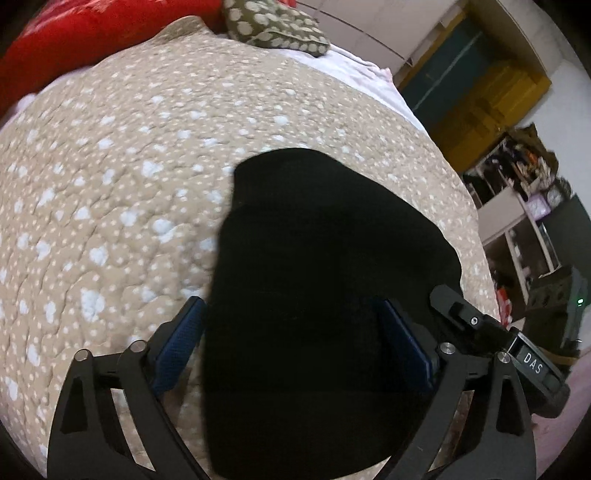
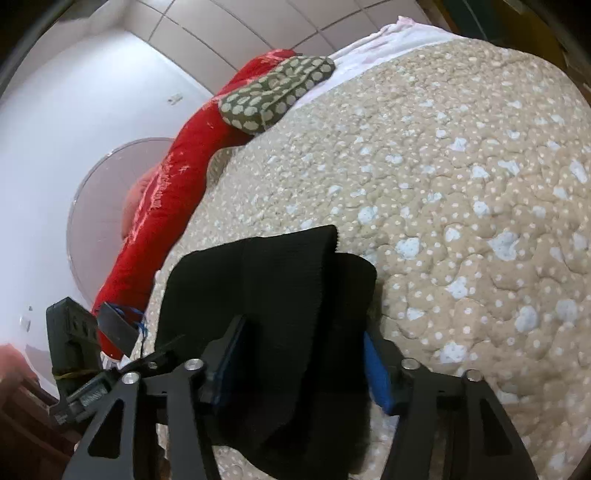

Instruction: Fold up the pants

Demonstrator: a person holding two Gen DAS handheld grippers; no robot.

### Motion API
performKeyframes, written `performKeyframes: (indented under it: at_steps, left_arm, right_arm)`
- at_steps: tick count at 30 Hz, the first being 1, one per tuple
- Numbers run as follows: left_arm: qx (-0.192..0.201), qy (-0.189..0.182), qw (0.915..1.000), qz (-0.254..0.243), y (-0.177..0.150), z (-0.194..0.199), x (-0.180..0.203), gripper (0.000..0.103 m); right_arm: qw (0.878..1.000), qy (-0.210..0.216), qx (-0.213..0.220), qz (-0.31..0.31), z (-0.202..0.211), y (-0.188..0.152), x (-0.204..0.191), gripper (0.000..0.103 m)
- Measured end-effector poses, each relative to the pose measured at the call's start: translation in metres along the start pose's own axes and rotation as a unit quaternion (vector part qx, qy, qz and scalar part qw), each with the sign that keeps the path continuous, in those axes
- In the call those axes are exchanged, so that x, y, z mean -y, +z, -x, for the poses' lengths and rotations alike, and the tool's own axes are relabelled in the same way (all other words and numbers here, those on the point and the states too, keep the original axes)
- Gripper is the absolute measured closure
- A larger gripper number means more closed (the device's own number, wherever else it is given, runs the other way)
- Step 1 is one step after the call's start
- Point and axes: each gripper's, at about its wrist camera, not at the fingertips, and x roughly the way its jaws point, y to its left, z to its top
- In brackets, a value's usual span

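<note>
While straddled by both pairs of tongs, lying as a thick black bundle: pants (image 1: 314,277), on the dotted quilt (image 1: 110,184) of the bed, close to its side edge and well apart from the spotted pillow (image 1: 273,29) and red blanket (image 1: 74,37) at the far end.

Left tongs (image 1: 288,306): set wide apart, blue pads (image 1: 177,347) flanking the near end of the cloth. Right tongs (image 2: 303,328): likewise apart, with the same near end filling the gap. Impossible to tell from either view whether pressing on the cloth or merely standing beside it.

Key relation: long axis of the bundle running straight ahead from both pairs of tongs, roughly in line with the fingers, near end between them and far end out on the open quilt. Equally near for both hands, side by side at the same short edge, right hand just to the right of the left. From the right wrist, two layers distinguishable, a ribbed band lying on top of a wider fold.

Judged as mid-fold, already doubled lengthwise. Probable requirement of the next move: closing on the near edge and carrying it forward along that axis, onto the far end. Chief risk: loose layers slipping apart or the far end dragging across the quilt.
</note>
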Motion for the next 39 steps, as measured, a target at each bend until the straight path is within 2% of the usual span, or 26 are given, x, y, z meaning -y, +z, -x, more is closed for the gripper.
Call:
performKeyframes:
  at_steps: [3,7,11,14,16,18,20,22,26,29,31,33,35,39]
  left_arm:
    - [0.006,0.011,0.9998,-0.014,0.008,0.003,0.014,0.017]
    - [0.018,-0.014,0.9993,-0.03,0.027,0.008,0.032,0.02]
    - [0.019,-0.006,0.9988,-0.044,0.039,-0.004,0.05,0.02]
    - [-0.001,0.023,0.9982,-0.056,0.04,-0.03,0.06,0.02]
    - [-0.007,0.046,0.9962,-0.073,0.036,-0.042,0.065,0.02]
    - [-0.001,0.051,0.9954,-0.08,0.034,-0.042,0.068,0.02]
    - [-0.004,0.054,0.9954,-0.079,0.035,-0.043,0.069,0.019]
    - [-0.005,0.057,0.9954,-0.076,0.035,-0.043,0.069,0.019]
    - [0.003,0.068,0.9943,-0.082,0.032,-0.04,0.072,0.019]
    - [0.003,0.07,0.9943,-0.081,0.032,-0.041,0.072,0.019]
    - [0.005,0.074,0.9937,-0.084,0.031,-0.041,0.073,0.019]
    - [0.003,0.081,0.9926,-0.091,0.029,-0.042,0.075,0.019]
    - [0.01,0.087,0.9919,-0.093,0.028,-0.042,0.077,0.019]
    - [0.015,0.093,0.9916,-0.089,0.028,-0.034,0.076,0.019]
  right_arm:
    - [1.0,0.002,0.01,0.017,0.007,0.003,-0.007,0.063]
    - [0.999,-0.005,0.043,0.033,0.026,0.02,-0.014,0.064]
    - [0.998,-0.018,0.061,0.031,0.034,0.038,-0.01,0.064]
    - [0.996,-0.058,0.058,0.026,0.028,0.049,0.003,0.061]
    - [0.991,-0.121,0.041,0.028,0.022,0.054,0.015,0.06]
    - [0.99,-0.129,0.045,0.039,0.031,0.054,0.018,0.059]
    - [0.985,-0.154,0.062,0.057,0.046,0.055,0.01,0.059]
    - [0.98,-0.156,0.077,0.092,0.059,0.055,-0.007,0.059]
    - [0.976,-0.153,0.06,0.141,0.062,0.051,-0.036,0.059]
    - [0.973,-0.16,0.046,0.16,0.05,0.042,-0.043,0.059]
    - [0.966,-0.199,0.017,0.164,0.034,0.031,-0.035,0.059]
    - [0.964,-0.213,-0.006,0.159,0.019,0.02,-0.022,0.059]
    - [0.967,-0.204,0.02,0.148,0.021,0.014,-0.014,0.059]
    - [0.972,-0.19,0.014,0.138,0.032,0.02,-0.018,0.059]
